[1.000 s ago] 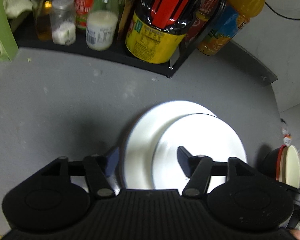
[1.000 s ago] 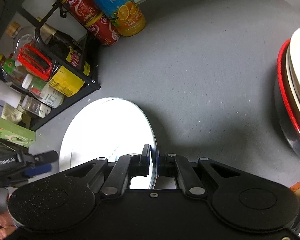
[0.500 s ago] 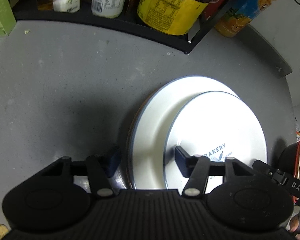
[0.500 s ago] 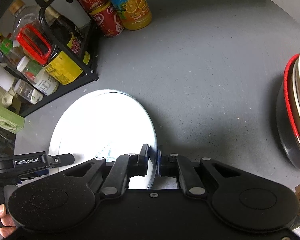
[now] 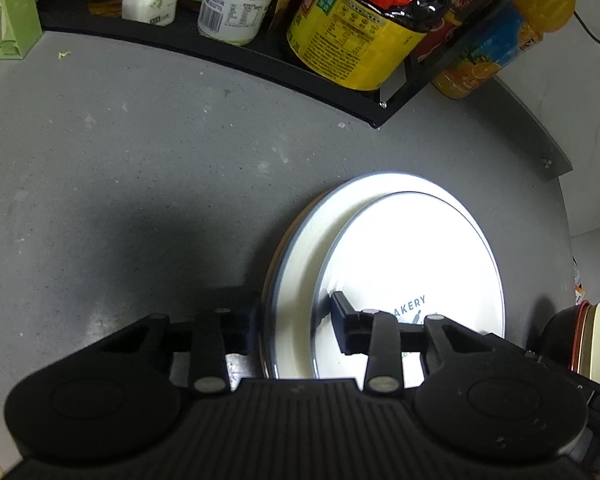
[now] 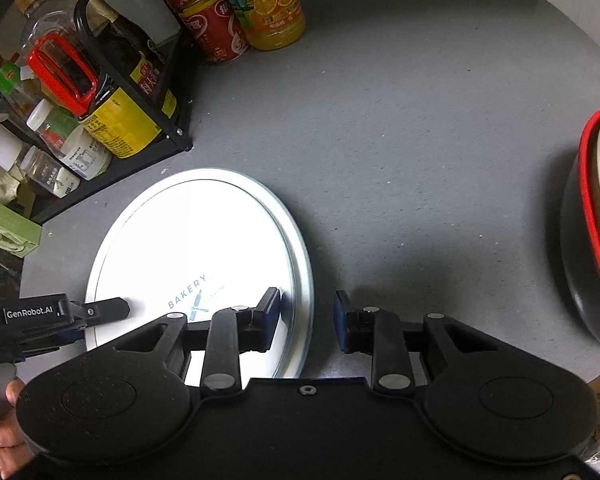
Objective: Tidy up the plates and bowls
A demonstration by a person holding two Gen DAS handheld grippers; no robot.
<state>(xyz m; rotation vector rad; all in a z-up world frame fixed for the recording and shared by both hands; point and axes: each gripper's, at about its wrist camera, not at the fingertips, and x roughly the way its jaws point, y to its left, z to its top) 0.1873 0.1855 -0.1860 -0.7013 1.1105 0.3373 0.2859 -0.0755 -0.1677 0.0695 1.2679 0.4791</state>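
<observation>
A white plate marked BAKERY (image 5: 416, 264) lies on a larger white plate (image 5: 300, 264) on the grey table; it also shows in the right wrist view (image 6: 196, 248). My left gripper (image 5: 294, 326) is open, its jaws either side of the stack's left rim, touching nothing I can see. My right gripper (image 6: 306, 316) is open, its jaws either side of the plate's right rim. The left gripper's fingertip (image 6: 108, 308) shows over the plate's left edge. Stacked bowls, black with a red rim (image 6: 592, 232), stand at the right, also seen in the left wrist view (image 5: 580, 336).
A black rack (image 6: 172, 120) with bottles and jars stands at the back left. A yellow-labelled dark bottle (image 5: 356, 36), red cans (image 6: 212, 28) and an orange juice bottle (image 6: 268, 4) stand by it. A green box (image 5: 4, 8) is far left.
My right gripper was shut on the BAKERY plate's rim and has opened, leaving the plate lying on the larger plate. The left gripper has moved slightly leftward and stays open.
</observation>
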